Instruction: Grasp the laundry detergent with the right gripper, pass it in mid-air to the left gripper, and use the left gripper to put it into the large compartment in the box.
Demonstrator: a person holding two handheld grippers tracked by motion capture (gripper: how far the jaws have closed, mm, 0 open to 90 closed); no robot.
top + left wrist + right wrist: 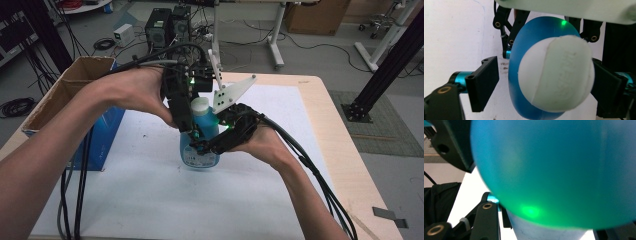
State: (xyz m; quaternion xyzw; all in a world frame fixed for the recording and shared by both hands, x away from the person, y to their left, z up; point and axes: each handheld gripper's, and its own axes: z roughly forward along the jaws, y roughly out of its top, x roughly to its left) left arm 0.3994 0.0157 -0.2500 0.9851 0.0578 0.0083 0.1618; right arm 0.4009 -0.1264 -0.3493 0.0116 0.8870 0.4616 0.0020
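In the high view, a blue plastic bottle (200, 145) with a white cap (200, 104) stands on the white table cover (150, 190), beside a cardboard box (75, 80). The right gripper (212, 145) pinches the bottle body from the side, and the left gripper (192, 107) comes from above to the cap. In the left gripper view, the jaws are spread on both sides of the cap (556, 75); the left one is clearly apart from it. In the right gripper view, the blue body (554, 170) is very close, pressed between the jaws. The bottle looks light and smooth, probably slippery and a little soft, so the ribless cap needs a firm, centred hold.
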